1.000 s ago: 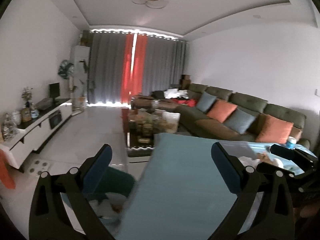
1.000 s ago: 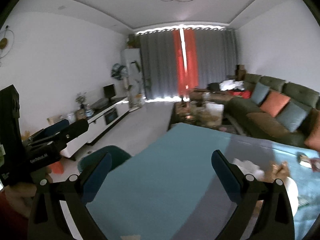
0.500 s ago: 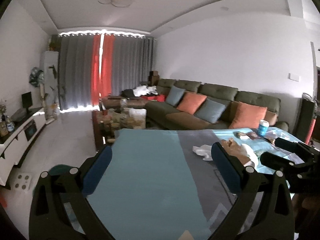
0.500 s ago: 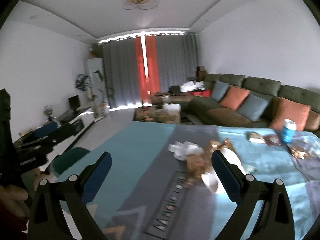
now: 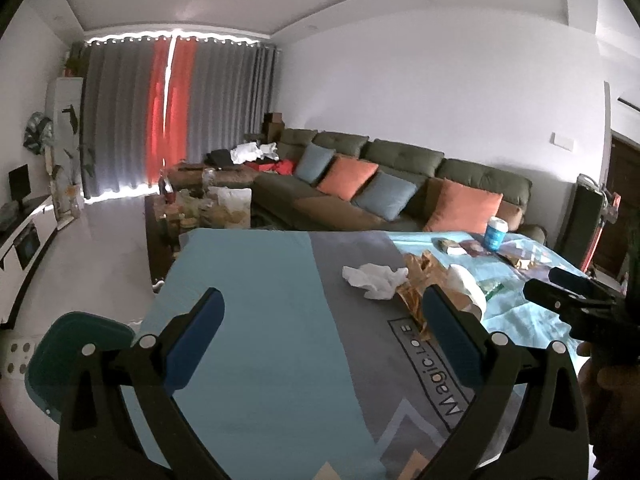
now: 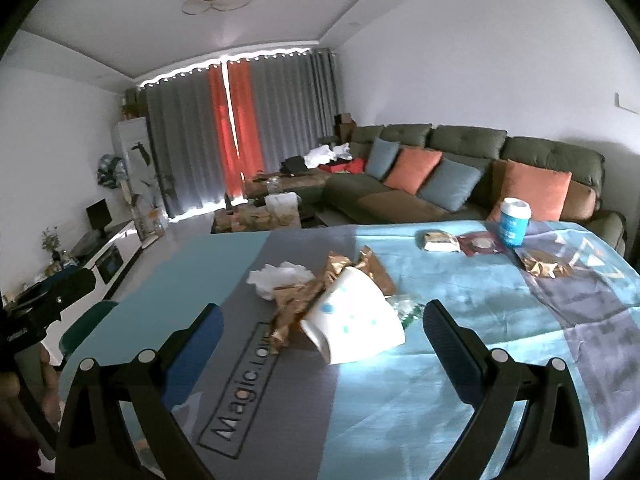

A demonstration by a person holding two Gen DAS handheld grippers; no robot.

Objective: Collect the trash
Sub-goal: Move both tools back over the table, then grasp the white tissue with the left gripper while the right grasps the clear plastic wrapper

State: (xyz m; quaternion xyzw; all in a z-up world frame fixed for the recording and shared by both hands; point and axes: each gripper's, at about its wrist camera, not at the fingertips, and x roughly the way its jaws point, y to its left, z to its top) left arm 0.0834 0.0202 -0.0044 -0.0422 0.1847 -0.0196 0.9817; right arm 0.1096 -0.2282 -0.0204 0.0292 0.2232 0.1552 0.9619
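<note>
Both tongs were spread wide w/ nothing between the blue pads. The left gripper (image 5: 322,332) hung over the bare teal and grey part of the tablecloth (image 5: 256,280), and the right gripper (image 6: 322,340) hung over the middle of the table, pointed at the trash pile.

The trash sat in a cluster near the center of the cloth. A white paper cup (image 6: 352,322) w/ blue dots lay tipped on its side, mouth toward the camera, just ahead of the right gripper and between its fingers in the right wrist view. Crumpled gold wrappers (image 6: 320,288) touched the cup on its left and far sides, and a wadded white tissue (image 6: 280,278) lay just beyond them, touching the gold foil. A bit of green-and-clear wrapper (image 6: 406,308) poked out beside the cup on the right.

Farther back, near the table's far edge: a small packet (image 6: 438,240), a dark red sachet (image 6: 482,244), an upright blue can (image 6: 514,222) w/ a white top, and another gold wrapper (image 6: 540,266), all apart from the main pile.

A teal chair (image 5: 72,356) stood at the table's left side. A green sofa (image 6: 460,168) w/ orange and blue cushions ran behind the table.
</note>
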